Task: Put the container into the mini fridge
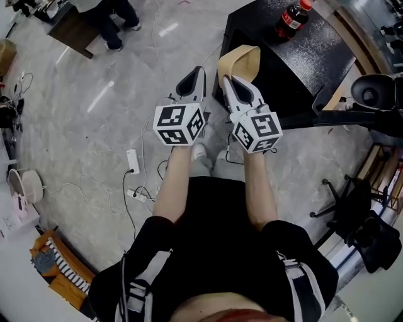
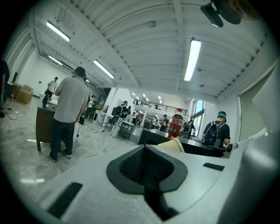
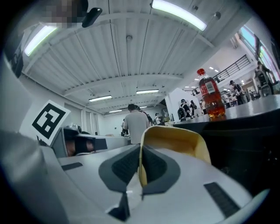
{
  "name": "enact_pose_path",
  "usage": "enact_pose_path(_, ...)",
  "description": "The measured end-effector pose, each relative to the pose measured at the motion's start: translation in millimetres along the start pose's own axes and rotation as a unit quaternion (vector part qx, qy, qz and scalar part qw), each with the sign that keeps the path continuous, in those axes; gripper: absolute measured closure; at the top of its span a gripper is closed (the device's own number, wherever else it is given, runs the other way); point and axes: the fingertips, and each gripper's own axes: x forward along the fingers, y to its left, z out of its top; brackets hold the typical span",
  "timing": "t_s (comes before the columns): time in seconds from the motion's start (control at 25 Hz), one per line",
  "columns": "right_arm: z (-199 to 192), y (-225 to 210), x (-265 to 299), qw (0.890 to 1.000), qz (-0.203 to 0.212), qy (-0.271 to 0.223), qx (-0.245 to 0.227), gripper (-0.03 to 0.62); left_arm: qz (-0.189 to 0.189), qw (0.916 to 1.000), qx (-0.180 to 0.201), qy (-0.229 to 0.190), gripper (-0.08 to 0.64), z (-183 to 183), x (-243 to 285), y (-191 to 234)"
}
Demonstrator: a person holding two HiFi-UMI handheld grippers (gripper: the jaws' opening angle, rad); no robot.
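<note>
A pale yellow container hangs in the air in front of me, its rim pinched by my right gripper, which is shut on it. In the right gripper view the container rises from between the closed jaws. My left gripper is held just left of it, shut and holding nothing. In the left gripper view the jaws meet with no gap, and the container's yellow edge peeks over them. No mini fridge is in sight.
A black table stands ahead right with a red-capped cola bottle on it, also seen as bottle. Cables and a power strip lie on the floor. An office chair is at right. People stand further off.
</note>
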Motion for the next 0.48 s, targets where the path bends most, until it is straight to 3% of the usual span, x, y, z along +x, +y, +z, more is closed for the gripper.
enact_pose_path(0.16,-23.1,-9.3,13.6,0.994,0.006,0.087,-0.064,0.575,0.003,0.9999,-0.011,0.010,0.549,-6.0,18.0,7.9)
enact_pose_path(0.36,-54.5,-39.3,15.7,0.972,0.002,0.192,-0.133,0.575,-0.004,0.9996,-0.017,0.023,0.549,-16.9,37.9,1.3)
enact_pose_path(0.48,-68.3,-69.9,11.8,0.960,-0.025,0.230,-0.160,0.575,-0.013,0.9995,-0.007,0.028,0.549,-18.1,45.2,-6.5)
